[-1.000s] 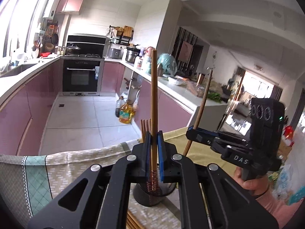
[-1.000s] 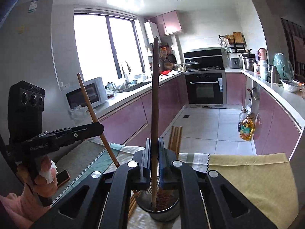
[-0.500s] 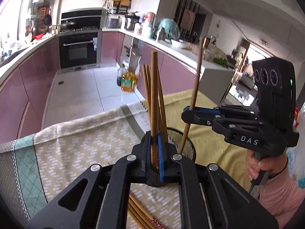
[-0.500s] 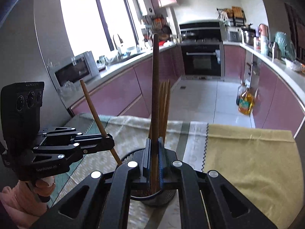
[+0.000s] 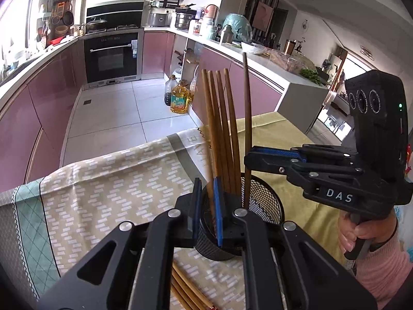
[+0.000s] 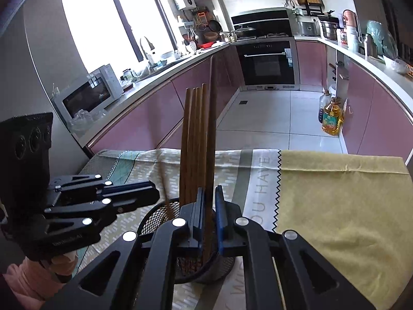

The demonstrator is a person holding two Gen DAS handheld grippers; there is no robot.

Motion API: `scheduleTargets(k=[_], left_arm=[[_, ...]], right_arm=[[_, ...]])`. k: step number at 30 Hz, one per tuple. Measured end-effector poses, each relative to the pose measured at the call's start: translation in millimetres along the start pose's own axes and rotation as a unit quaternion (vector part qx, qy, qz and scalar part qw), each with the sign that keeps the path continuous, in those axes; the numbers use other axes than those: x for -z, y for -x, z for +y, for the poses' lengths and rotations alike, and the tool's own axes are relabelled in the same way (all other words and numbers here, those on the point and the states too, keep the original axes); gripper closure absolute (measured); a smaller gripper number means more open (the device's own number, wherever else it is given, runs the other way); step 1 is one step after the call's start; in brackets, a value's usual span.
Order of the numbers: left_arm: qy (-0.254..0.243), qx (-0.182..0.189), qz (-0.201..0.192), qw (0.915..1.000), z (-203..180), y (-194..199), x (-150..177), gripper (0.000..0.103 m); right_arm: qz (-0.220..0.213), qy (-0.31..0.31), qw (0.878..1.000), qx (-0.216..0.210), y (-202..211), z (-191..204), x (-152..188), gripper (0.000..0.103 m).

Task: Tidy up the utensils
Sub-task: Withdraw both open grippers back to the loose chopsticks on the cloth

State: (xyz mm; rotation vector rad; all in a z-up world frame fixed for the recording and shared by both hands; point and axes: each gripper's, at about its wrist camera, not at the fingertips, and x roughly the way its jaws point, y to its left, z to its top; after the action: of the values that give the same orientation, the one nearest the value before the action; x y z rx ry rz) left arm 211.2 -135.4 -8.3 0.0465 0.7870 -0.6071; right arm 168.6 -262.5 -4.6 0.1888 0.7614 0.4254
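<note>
left gripper point(image 5: 206, 201) jaws apart over mesh holder point(image 5: 263, 204) | right gripper point(image 6: 209, 214) jaws apart | chopsticks point(image 5: 219, 129) standing in holder

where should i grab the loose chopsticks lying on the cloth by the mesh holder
Take one of the loose chopsticks mid-shaft, coming straight down from above with the jaws closing across its thin width. They lie flat on the cloth, side by side, so nothing fits underneath. Their full length is hidden.
</note>
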Motion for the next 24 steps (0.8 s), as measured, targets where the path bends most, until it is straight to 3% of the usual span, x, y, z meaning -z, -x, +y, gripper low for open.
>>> scheduleTargets(k=[4,8,15,20,24], left_arm=[[0.009,-0.007,-0.009,0.9999,5,6,3,0.090],[0.015,-0.032,-0.038,0.9987,10,26,14,0.067],[0.019,-0.068,-0.073,0.9948,19,68,50,0.052],[0.025,-0.094,-0.061,0.9934,27,76,83,0.048],[0.027,-0.107,-0.030,0.9934,34,74,115,0.045]], right_arm=[[-0.013,-0.004,1.000,0.001,7,-1,0,0.086],[-0.044,-0.004,0.999,-0.006,25,4,4,0.075],[-0.079,0.054,0.994,-0.050,68,42,33,0.066],[-0.046,0.071,0.993,-0.087,63,65,61,0.065],[0.017,0.072,0.993,-0.087,28,78,89,0.065]])
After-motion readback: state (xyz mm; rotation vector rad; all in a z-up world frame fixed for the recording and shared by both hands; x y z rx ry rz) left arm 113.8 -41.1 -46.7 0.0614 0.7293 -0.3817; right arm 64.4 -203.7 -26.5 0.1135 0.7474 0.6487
